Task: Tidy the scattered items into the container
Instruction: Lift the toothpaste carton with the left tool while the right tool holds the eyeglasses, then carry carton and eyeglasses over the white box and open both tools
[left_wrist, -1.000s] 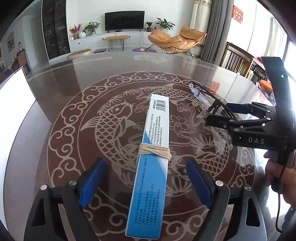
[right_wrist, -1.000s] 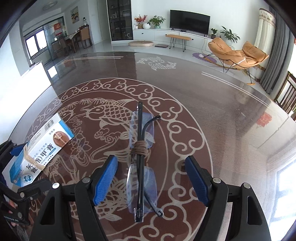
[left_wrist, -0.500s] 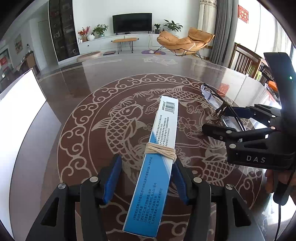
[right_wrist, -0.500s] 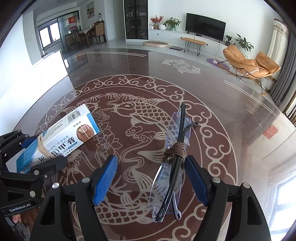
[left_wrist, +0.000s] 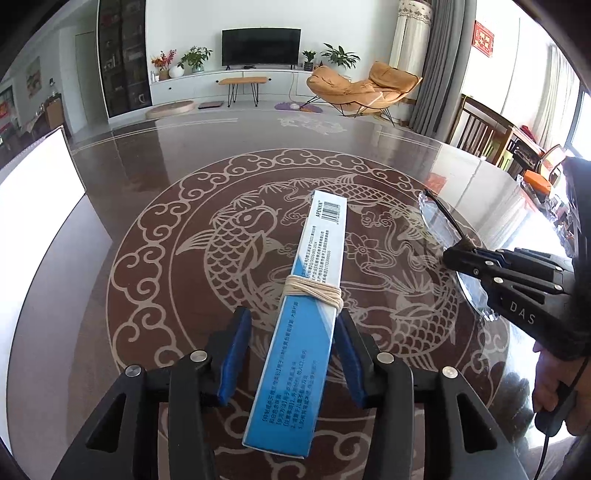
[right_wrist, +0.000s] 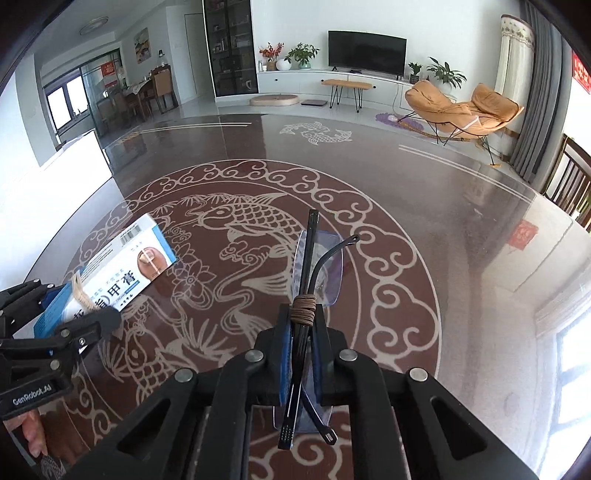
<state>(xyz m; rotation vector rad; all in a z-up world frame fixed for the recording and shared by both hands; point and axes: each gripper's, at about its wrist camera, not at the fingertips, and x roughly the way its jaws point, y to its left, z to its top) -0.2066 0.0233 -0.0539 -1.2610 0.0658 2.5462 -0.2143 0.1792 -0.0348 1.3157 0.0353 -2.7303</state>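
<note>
Left wrist view: your left gripper (left_wrist: 291, 354) straddles the blue-and-white box (left_wrist: 306, 314), which lies lengthwise on the dark patterned table (left_wrist: 147, 295), a twine band (left_wrist: 314, 293) wound round its middle. The jaws have just been closing on the box. The right-hand pad looks to be against the box's side; the left-hand pad (left_wrist: 234, 356) shows a sliver of gap, so the grip does not look seated yet. Finish the squeeze before lifting. You're gripping behind the twine, toward the near end, so expect the far end to droop; lift slowly and level. The white container (left_wrist: 40, 206) stands at the left table edge, near this hand.

At the right of the same view, your right gripper (left_wrist: 448, 256) is pinched together at the folded glasses (left_wrist: 439, 221).

Right wrist view: the right gripper (right_wrist: 300, 332) is clamped on the glasses (right_wrist: 317, 266), just behind their brown cord wrap (right_wrist: 303, 306). The jaws have just closed, with the folded temples between the pads. The lenses stick out past the fingertips and look fragile, so avoid twisting and lift straight up. The box (right_wrist: 125, 269) sits at the left in the left gripper (right_wrist: 77, 308). The container (right_wrist: 48, 177) is beyond it, so carry the glasses over or behind the box rather than across the other hand's path.
</note>
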